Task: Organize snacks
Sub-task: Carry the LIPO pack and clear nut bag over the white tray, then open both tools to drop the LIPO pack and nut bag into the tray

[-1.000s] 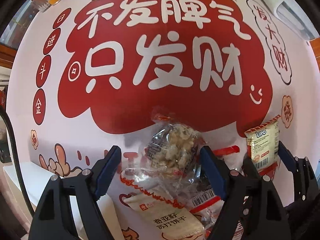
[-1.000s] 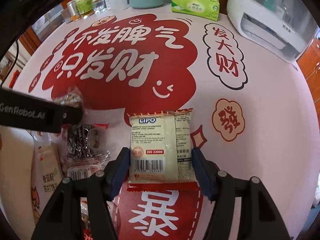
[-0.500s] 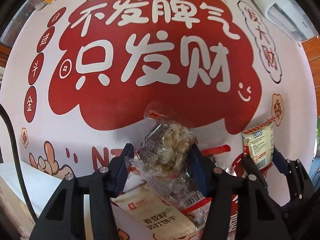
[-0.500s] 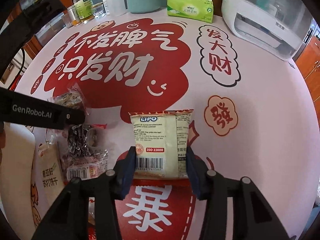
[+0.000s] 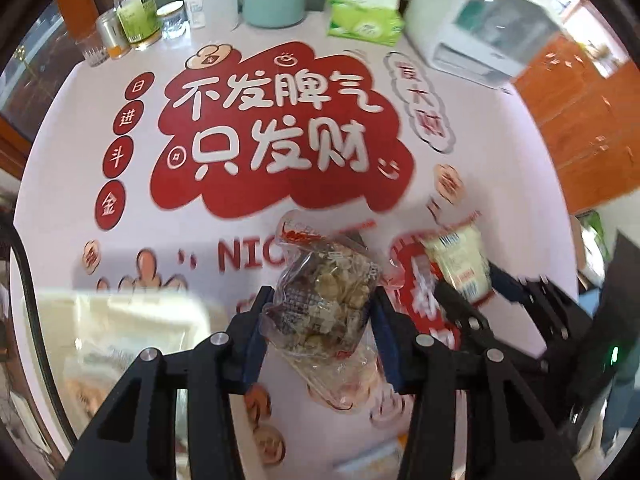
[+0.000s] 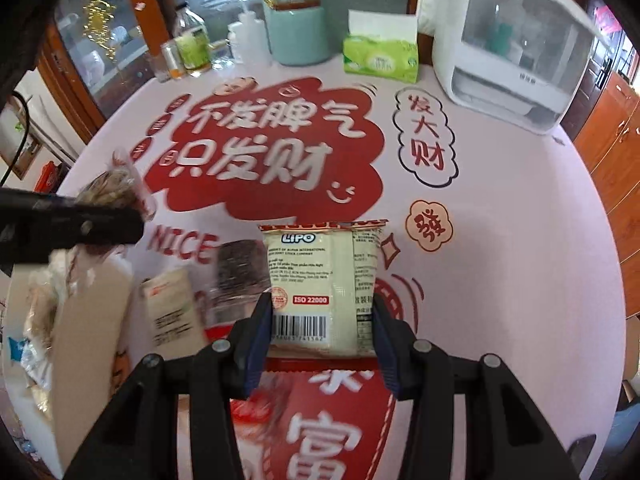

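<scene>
My left gripper (image 5: 320,316) is shut on a clear nut snack bag (image 5: 324,300) with a red seal and holds it above the table. My right gripper (image 6: 322,320) is shut on a cream LIPO packet (image 6: 324,280) with a red edge, also lifted. The LIPO packet also shows in the left wrist view (image 5: 460,258), and the nut bag in the right wrist view (image 6: 110,190). A cream snack box (image 5: 116,320) lies at the lower left. A cream cracker packet (image 6: 172,312) and a dark foil packet (image 6: 240,268) lie on the table left of my right gripper.
The round table (image 6: 500,240) has a pink cloth with a red print. At the far edge stand a green tissue box (image 6: 380,58), a teal jar (image 6: 296,34), bottles (image 6: 192,44) and a white appliance (image 6: 512,52). Wooden cabinets (image 5: 592,128) are to the right.
Both grippers closed on their snacks and lifted them off the table. Both views pulled back and up, so the far table edge and the box came into view.
</scene>
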